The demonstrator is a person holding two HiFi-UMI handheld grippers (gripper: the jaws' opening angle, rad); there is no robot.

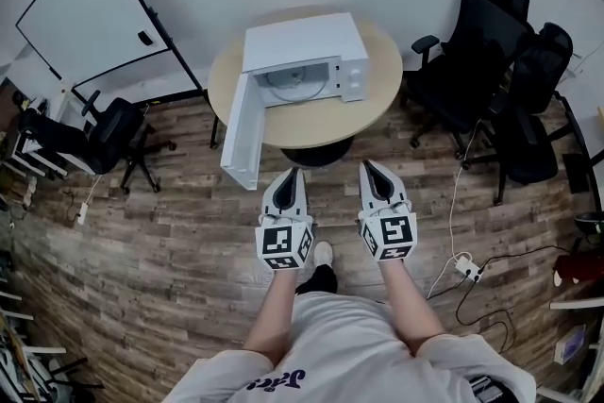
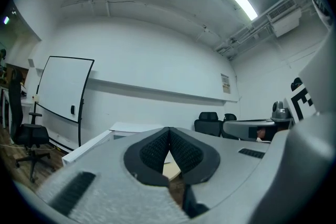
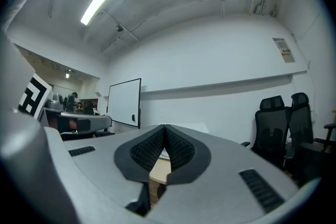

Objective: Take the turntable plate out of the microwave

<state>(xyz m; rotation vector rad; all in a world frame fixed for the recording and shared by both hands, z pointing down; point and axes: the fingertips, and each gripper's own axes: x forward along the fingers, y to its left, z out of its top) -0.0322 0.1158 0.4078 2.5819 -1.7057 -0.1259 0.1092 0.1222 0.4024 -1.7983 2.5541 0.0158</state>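
A white microwave (image 1: 302, 52) stands on a round beige table (image 1: 311, 120) with its door (image 1: 238, 135) swung wide open to the left. Inside its cavity lies the round glass turntable plate (image 1: 294, 81). My left gripper (image 1: 294, 173) and right gripper (image 1: 366, 167) hover side by side over the floor, short of the table's near edge, both shut and empty, pointing at the microwave. In the left gripper view the shut left gripper (image 2: 169, 129) hides most of the microwave (image 2: 126, 128). The right gripper (image 3: 165, 127) appears shut in its own view too.
Black office chairs (image 1: 491, 61) crowd the right of the table; another chair (image 1: 99, 135) stands at the left. A whiteboard (image 1: 90, 9) leans against the back wall. Cables and a power strip (image 1: 467, 269) lie on the wooden floor at the right.
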